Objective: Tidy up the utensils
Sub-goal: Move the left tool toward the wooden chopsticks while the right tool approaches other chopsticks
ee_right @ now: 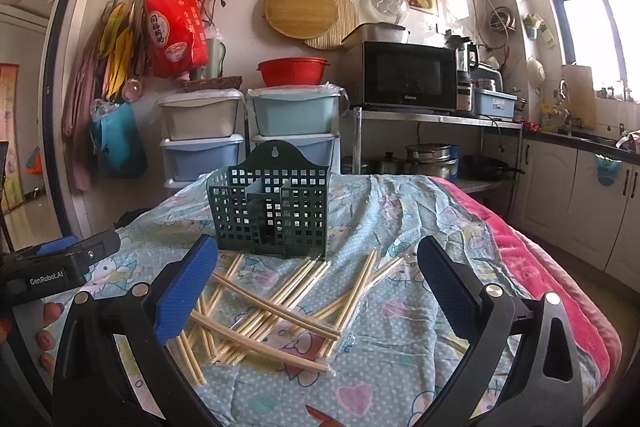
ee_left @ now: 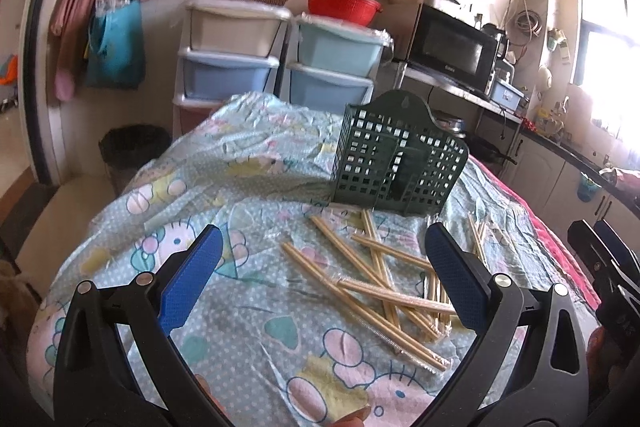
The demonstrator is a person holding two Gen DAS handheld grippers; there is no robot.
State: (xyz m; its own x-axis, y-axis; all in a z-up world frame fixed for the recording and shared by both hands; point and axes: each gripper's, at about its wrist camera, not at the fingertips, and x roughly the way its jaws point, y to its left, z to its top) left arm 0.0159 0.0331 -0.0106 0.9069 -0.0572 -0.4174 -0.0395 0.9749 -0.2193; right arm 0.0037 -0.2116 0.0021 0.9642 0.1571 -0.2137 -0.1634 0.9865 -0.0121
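A dark green perforated utensil holder stands upright on the cloth-covered table. Several pairs of wooden chopsticks in clear wrappers lie scattered and crossed in front of it. My left gripper is open and empty, held above the table to the left of the pile. My right gripper is open and empty, above the pile and in front of the holder. The right gripper also shows at the right edge of the left wrist view, and the left gripper at the left edge of the right wrist view.
The table carries a light blue cartoon-print cloth with a pink blanket along its right side. Behind stand plastic drawer units, a microwave on a metal rack and kitchen cabinets. A black bin sits on the floor at left.
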